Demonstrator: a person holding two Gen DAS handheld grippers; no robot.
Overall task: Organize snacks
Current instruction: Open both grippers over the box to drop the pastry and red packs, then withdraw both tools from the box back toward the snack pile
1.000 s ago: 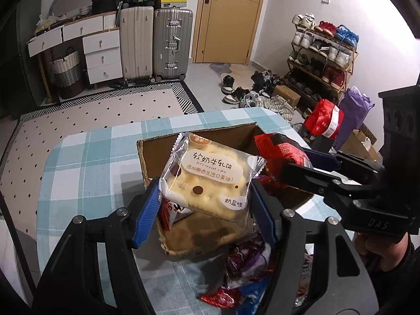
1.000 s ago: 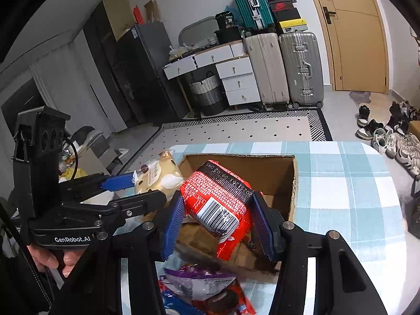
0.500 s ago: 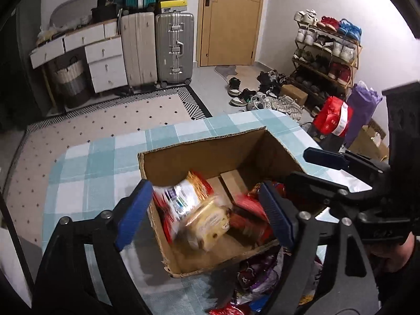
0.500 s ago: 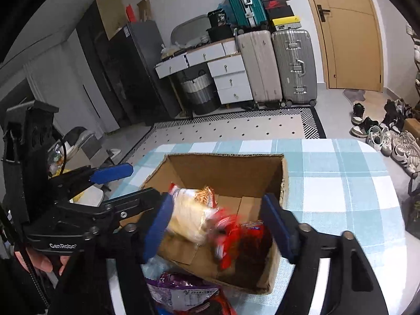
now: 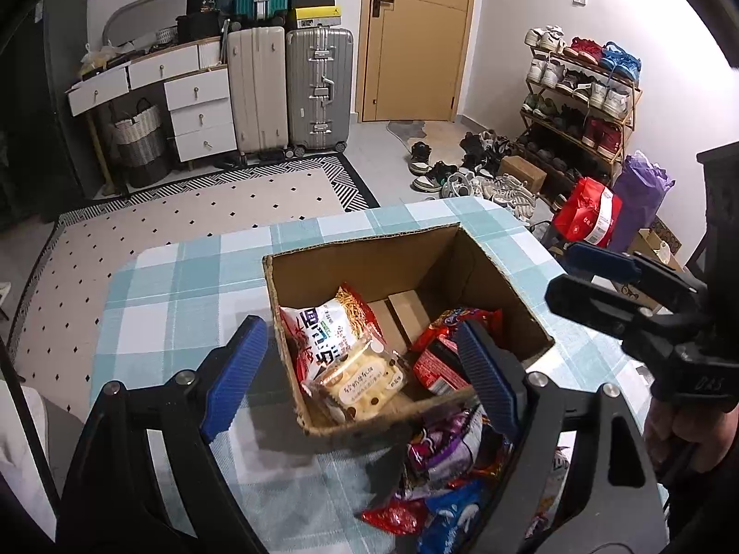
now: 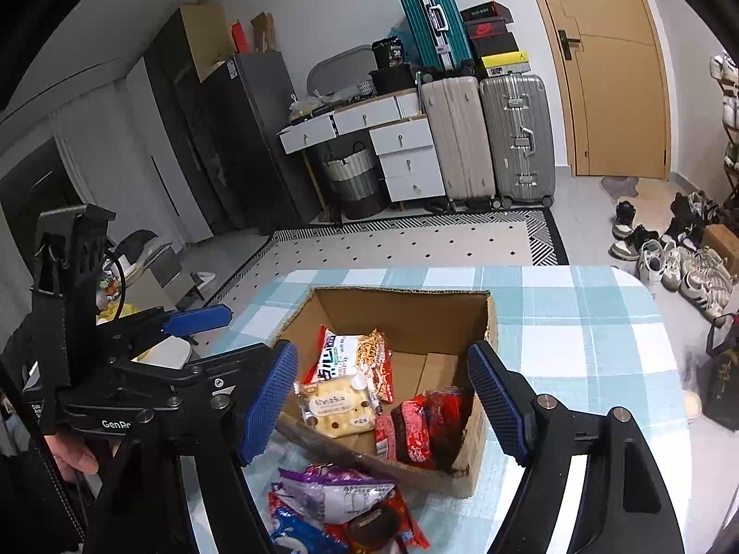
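Note:
An open cardboard box point(image 5: 351, 249) point(image 6: 490, 318) stands on the checked tablecloth. Inside lie a yellow biscuit pack point(image 5: 358, 383) point(image 6: 337, 408), a white and red noodle-snack bag point(image 5: 323, 323) point(image 6: 351, 355) and a red packet point(image 5: 443, 360) point(image 6: 422, 424). My left gripper point(image 5: 365, 378) is open and empty above the box's near edge. My right gripper point(image 6: 383, 404) is open and empty above the box. A pile of loose snack packs point(image 5: 439, 475) point(image 6: 342, 503) lies in front of the box.
The table point(image 5: 184, 286) has a blue and white checked cloth; its far edge drops to a patterned rug. Suitcases, drawers and a shoe rack stand beyond. The right gripper's body point(image 5: 646, 318) shows at the right of the left wrist view.
Both grippers opened and let go: the yellow biscuit pack and the red packet dropped into the box. Both grippers have pulled back and up a little.

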